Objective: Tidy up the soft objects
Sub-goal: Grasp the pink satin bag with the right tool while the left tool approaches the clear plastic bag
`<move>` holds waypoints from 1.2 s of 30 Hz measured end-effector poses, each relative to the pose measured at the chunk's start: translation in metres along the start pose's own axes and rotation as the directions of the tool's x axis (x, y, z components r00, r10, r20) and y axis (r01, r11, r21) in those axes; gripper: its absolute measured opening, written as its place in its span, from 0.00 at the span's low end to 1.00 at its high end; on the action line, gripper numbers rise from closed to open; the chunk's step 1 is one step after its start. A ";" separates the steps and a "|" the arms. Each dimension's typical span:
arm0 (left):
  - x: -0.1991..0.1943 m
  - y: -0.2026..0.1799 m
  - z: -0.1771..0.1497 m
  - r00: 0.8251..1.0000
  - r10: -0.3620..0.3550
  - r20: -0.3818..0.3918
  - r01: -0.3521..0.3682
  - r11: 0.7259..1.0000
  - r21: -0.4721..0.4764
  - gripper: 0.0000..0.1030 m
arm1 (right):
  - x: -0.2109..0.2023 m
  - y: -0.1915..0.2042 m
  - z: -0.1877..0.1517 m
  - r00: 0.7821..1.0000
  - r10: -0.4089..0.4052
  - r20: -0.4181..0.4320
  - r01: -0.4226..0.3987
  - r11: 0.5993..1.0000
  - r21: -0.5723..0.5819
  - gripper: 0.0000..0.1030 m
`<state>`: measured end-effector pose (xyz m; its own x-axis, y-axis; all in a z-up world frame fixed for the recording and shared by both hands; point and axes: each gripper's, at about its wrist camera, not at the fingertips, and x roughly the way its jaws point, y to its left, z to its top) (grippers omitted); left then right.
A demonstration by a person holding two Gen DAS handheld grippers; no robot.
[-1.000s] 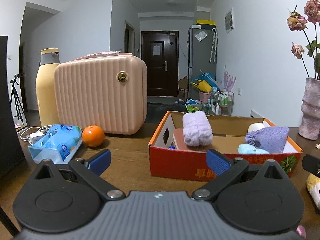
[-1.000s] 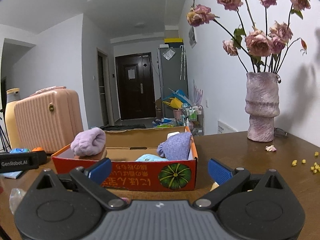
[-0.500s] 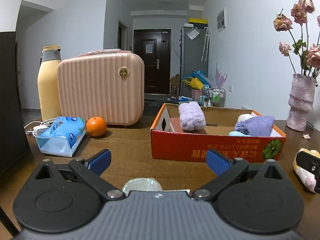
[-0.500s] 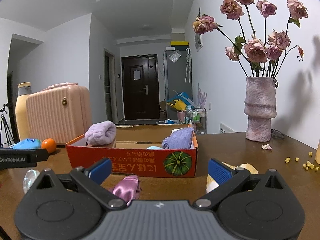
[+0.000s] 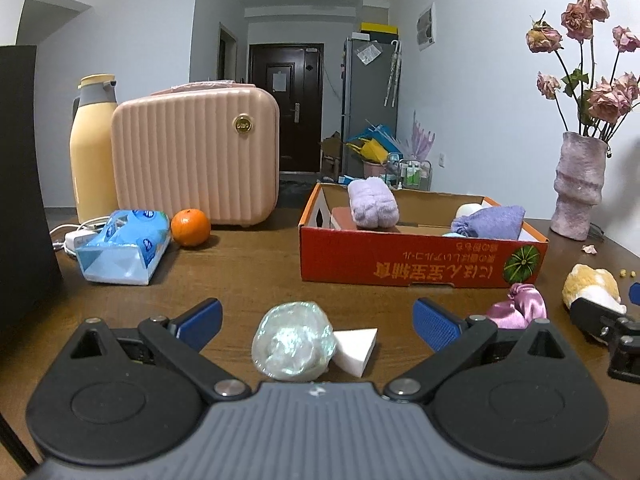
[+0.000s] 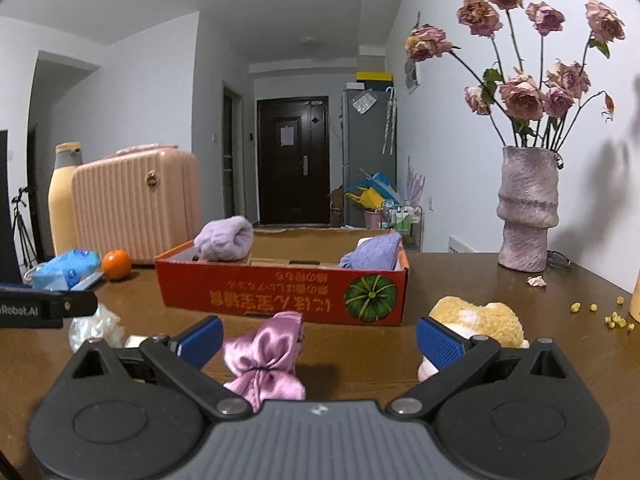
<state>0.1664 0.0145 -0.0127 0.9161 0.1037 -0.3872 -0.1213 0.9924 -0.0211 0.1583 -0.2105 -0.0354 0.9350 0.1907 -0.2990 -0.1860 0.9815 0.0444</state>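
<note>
Left hand-held gripper [image 5: 316, 322] is spread wide, gripping nothing, low over the worktop [image 5: 248, 276]. Between its blue pads [image 5: 200, 318] lies a shiny crumpled ball [image 5: 294, 340], and a white wedge [image 5: 356, 346] touches that ball on the side nearer the box. Right hand-held gripper [image 6: 318, 338] is just as wide open and empty; a pink satin bow [image 6: 264, 360] sits between its fingers, just in front of the box [image 6: 280, 300]. A yellow plush [image 6: 476, 320] lies off the box's pumpkin-printed corner, beside the right pad [image 6: 438, 342].

The box itself, red, stands mid-worktop. Inside it, a rolled lilac towel [image 5: 372, 204] rests at the end nearer the case, a purple cloth [image 5: 490, 222] at the end nearer the vase, with something pale blue tucked under it.

Beyond the box's towel end: an orange [image 5: 191, 227], a tissue pack [image 5: 124, 246], a pink case [image 5: 196, 156]. Past the other end stands the vase [image 6: 526, 208] of dried roses.
</note>
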 end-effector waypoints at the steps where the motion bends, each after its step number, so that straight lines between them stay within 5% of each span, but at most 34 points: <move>1: -0.001 0.001 -0.001 1.000 -0.003 -0.004 0.003 1.000 -0.002 1.00 | 0.000 0.001 0.000 1.000 0.003 -0.005 -0.003 1.000 -0.006 1.00; 20: 0.009 0.021 -0.009 0.996 -0.029 -0.080 0.029 1.000 0.002 1.00 | 0.043 0.023 -0.011 0.976 0.037 -0.213 -0.038 0.999 0.003 0.96; 27: 0.014 0.030 -0.009 0.995 -0.021 -0.093 0.021 1.000 -0.002 1.00 | 0.065 0.032 -0.013 0.962 0.047 -0.270 -0.049 0.999 0.001 0.78; 36: 0.021 0.034 -0.010 0.994 -0.018 -0.109 0.019 1.000 0.005 1.00 | 0.076 0.029 -0.013 0.948 0.068 -0.310 -0.056 0.997 0.048 0.40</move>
<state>0.1776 0.0497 -0.0306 0.8712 0.0781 -0.4846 -0.1022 0.9945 -0.0234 0.2202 -0.1680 -0.0698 0.7807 0.2434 -0.5756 -0.2233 0.9689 0.1069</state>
